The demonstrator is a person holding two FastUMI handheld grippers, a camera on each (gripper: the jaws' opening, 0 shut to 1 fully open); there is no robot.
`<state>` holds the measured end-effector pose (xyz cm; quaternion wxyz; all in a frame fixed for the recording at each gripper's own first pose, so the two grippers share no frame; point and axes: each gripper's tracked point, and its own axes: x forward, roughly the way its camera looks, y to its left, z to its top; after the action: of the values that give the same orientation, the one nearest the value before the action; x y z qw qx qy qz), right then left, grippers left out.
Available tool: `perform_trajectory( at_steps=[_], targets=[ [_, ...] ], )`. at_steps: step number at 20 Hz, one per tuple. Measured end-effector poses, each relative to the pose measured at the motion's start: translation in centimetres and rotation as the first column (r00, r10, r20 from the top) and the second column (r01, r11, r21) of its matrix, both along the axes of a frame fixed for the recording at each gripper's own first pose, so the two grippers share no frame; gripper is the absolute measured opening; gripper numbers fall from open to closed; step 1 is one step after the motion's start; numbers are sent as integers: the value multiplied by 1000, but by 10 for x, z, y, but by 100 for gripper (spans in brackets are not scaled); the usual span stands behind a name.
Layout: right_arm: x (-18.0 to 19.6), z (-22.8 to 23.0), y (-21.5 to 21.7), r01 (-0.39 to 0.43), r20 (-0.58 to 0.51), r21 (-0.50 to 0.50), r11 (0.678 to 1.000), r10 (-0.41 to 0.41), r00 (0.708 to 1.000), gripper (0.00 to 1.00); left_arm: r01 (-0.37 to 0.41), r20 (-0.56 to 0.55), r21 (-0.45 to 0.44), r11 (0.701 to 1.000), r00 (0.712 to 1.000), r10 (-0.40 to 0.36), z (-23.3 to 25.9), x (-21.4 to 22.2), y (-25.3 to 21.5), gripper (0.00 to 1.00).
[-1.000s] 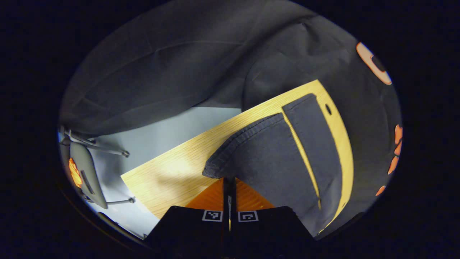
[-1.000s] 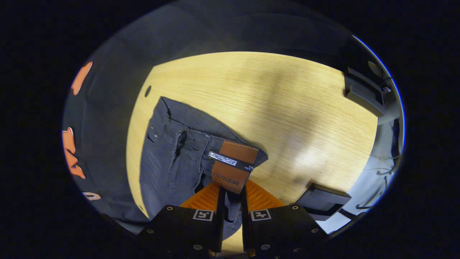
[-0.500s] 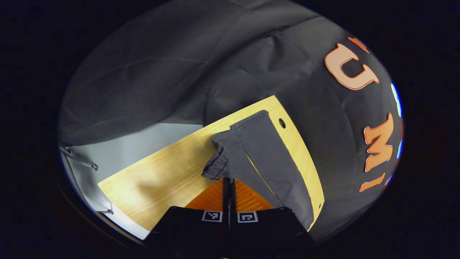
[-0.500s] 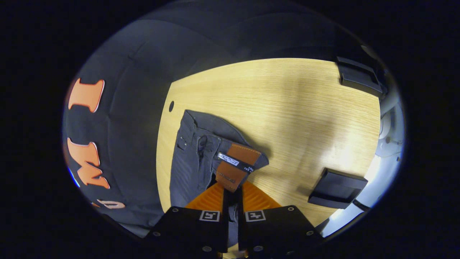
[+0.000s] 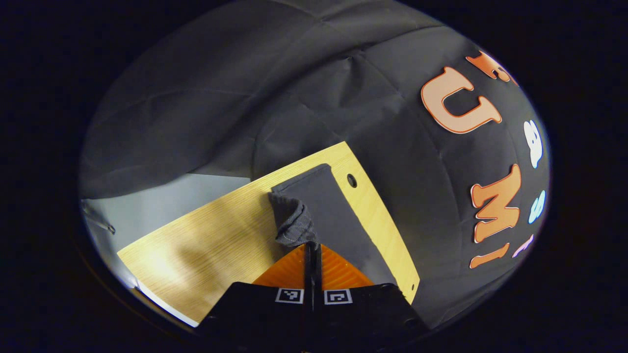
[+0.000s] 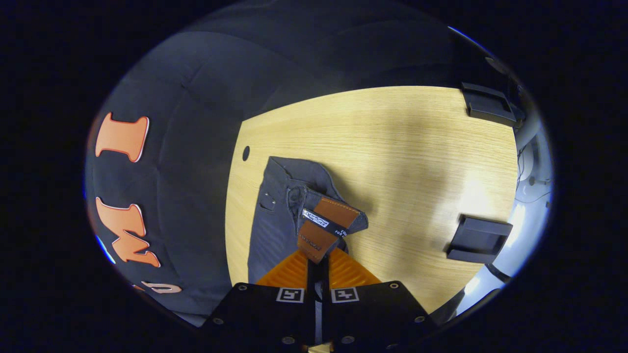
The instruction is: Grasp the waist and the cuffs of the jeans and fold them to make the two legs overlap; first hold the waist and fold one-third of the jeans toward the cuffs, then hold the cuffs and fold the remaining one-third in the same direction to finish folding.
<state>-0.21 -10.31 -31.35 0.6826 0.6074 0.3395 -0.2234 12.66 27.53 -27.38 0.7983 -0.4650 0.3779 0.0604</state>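
Note:
Dark grey jeans lie on a light wooden table. In the left gripper view my left gripper (image 5: 312, 246) is shut on the hem of one cuff (image 5: 293, 224), which bunches up off the table over the flat leg (image 5: 326, 206). In the right gripper view my right gripper (image 6: 318, 255) is shut on the waistband at the brown leather patch (image 6: 325, 223), lifted above the jeans' waist (image 6: 278, 206), whose fly and pocket face up.
The table (image 6: 392, 162) runs wide to the right of the waist; two black blocks (image 6: 478, 239) (image 6: 488, 104) sit near its right edge. A small hole (image 5: 352, 180) marks the table by the black cloth wall. Grey floor (image 5: 171, 196) shows beyond the table's left edge.
Both grippers have risen and carried their hold toward the far side: the cuff now bunches over the other leg, the waistband folds over the waist. The right jaws have closed tighter.

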Motion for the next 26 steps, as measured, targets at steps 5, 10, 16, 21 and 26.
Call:
perform_trajectory(
  at_steps=[5, 10, 16, 21, 26],
  targets=[
    [22, 26, -2, 65, 17, -8, 998, -65, 998, 6, 63, -47, -4, 998, 997, -63, -16, 38, 1, 1],
    [45, 45, -4, 51, 18, -25, 998, -50, 999, 6, 127, -30, 22, 992, 992, -126, -11, 85, -10, 1],
    [98, 44, -9, -14, 22, 16, 1000, 14, 1000, 6, 116, -74, 121, 986, 991, -107, -22, 140, -6, 1],
    [138, 29, -12, -40, 0, 39, 998, 40, 999, 6, 143, -111, 199, 969, 986, -123, -29, 178, -12, 1],
    [162, 9, -13, -56, -41, 54, 997, 59, 997, 6, 122, -124, 278, 953, 988, -90, -34, 213, 5, 1]
  ],
)
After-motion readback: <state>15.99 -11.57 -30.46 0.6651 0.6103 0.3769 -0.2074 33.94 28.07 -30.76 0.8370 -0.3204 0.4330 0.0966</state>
